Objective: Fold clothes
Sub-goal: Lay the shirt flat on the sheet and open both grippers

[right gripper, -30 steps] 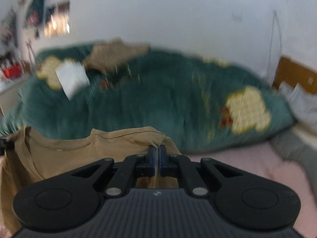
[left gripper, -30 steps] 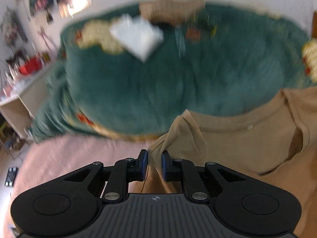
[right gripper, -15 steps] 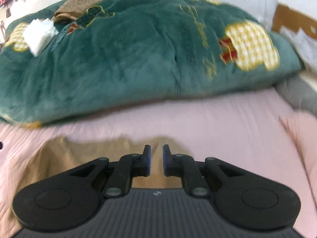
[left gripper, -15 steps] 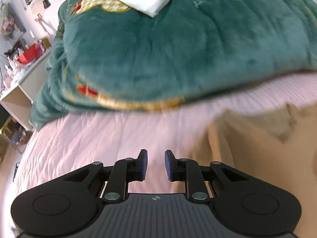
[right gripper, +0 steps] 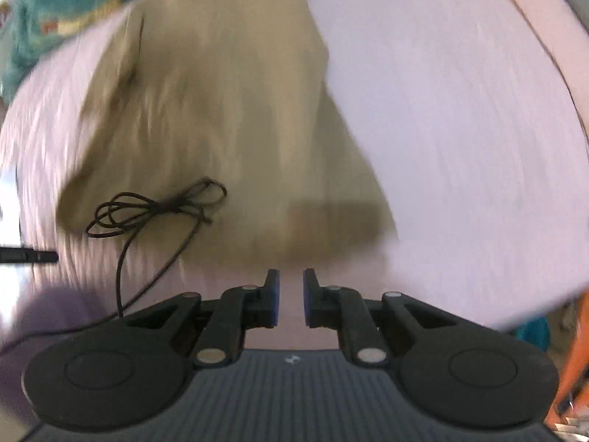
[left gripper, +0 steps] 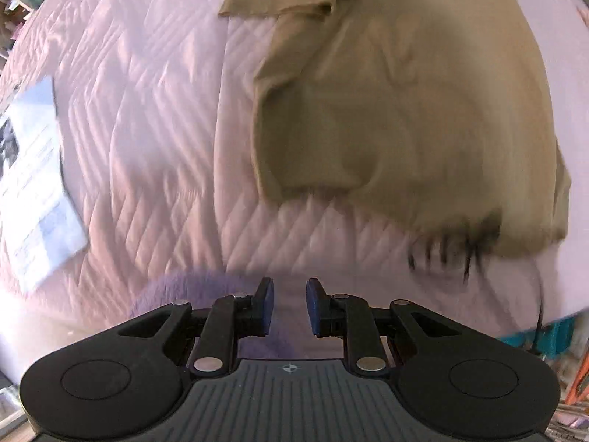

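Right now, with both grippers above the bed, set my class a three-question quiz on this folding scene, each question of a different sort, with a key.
1. True or false: the left gripper is clamped on the tan shirt.
2. Multiple choice: the coiled black cord lies (A) on the shirt's near edge, (B) on the teal blanket, (C) between the right gripper's fingers.
3. Fill in: the shirt rests on a quilted ____ bedspread.

Key
1. False; both grippers are open and empty.
2. A
3. pink
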`<control>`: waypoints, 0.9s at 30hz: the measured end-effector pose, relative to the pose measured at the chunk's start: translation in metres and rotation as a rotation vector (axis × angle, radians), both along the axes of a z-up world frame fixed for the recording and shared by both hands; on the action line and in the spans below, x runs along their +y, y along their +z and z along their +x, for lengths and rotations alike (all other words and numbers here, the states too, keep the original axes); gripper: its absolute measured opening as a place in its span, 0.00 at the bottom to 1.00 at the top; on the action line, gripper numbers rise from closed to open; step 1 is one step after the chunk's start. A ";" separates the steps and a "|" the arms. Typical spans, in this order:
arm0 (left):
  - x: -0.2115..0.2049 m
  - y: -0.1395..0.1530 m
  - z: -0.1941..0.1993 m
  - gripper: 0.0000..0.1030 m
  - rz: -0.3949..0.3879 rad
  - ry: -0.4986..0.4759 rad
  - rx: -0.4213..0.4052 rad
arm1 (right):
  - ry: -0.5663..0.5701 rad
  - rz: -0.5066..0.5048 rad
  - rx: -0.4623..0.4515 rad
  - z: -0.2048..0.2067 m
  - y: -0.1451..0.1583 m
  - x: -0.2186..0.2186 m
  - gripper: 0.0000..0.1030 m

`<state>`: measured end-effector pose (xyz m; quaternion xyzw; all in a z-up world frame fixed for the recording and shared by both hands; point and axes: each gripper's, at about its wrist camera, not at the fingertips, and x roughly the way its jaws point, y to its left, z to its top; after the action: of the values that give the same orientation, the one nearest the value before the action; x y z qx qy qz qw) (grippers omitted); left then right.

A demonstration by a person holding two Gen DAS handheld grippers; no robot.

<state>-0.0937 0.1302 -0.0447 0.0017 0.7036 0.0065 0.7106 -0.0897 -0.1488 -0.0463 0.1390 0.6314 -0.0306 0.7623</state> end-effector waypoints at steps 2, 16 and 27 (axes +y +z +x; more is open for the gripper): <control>0.006 -0.003 0.004 0.23 0.068 0.016 -0.093 | -0.021 -0.017 -0.014 -0.007 -0.011 -0.005 0.13; 0.000 -0.082 0.045 0.43 0.216 -0.131 -0.271 | -0.056 -0.005 -0.071 0.024 -0.099 -0.033 0.20; -0.002 -0.094 0.042 0.60 0.232 -0.173 -0.322 | 0.093 -0.054 -0.093 0.045 -0.108 0.000 0.48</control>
<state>-0.0516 0.1284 -0.1390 0.1428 0.5727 0.0263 0.8068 -0.0446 -0.1493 -0.1540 0.0903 0.5998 -0.0056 0.7950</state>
